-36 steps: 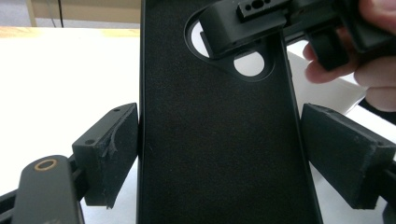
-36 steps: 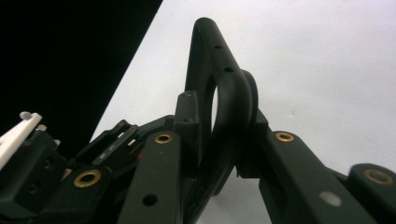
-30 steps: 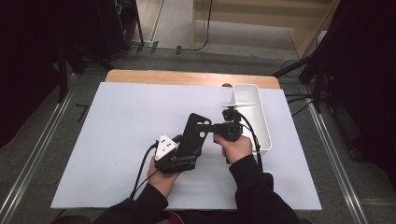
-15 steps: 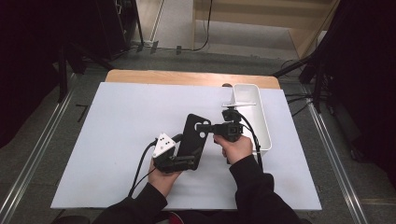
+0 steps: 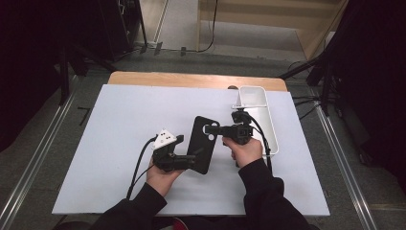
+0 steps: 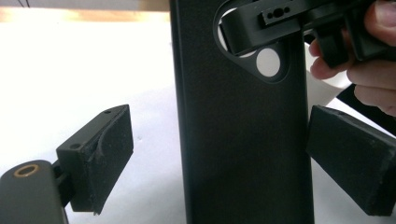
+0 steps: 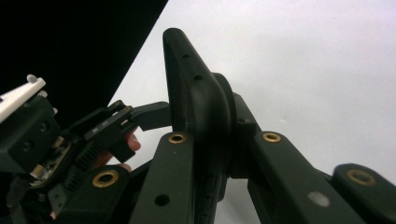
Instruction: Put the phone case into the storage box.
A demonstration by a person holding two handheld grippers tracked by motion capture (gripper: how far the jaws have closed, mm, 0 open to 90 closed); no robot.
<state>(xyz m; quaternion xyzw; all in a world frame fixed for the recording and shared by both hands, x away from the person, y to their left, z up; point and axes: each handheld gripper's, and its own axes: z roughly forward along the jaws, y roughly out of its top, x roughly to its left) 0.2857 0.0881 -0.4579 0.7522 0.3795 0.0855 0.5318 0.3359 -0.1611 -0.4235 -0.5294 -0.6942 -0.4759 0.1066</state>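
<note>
Surface: white sheet [image 5: 119, 143] covering most of a wooden table [image 5: 191, 79], wood strip showing along far edge. Grey floor w/ metal rails [image 5: 38, 163] either side; dark equipment and stand legs at both sides of room; cable running away across far floor.

White bin [image 5: 261, 103]: long, narrow, at right side of sheet, just beyond right hand.

Black phone case [image 5: 198, 139]: flat rectangular shell w/ camera cutout near one end. Located centre-right of sheet, between the two grippers, held off the surface as far as can be told. In high view long axis runs near-to-far, tilted slightly; cutout end is far/upper end, facing right gripper.

Left gripper [image 5: 196, 160]: at case's near end. In left gripper view the pads [image 6: 100, 156] stand wide apart, one each side of case, not touching it: jaws open.

Right gripper [image 5: 210, 129]: at cutout end, coming in from the right. In right gripper view both jaws press against case edge, clamped on it.

Hands: left [image 5: 163, 175], right [image 5: 244, 151], dark sleeves.
</note>
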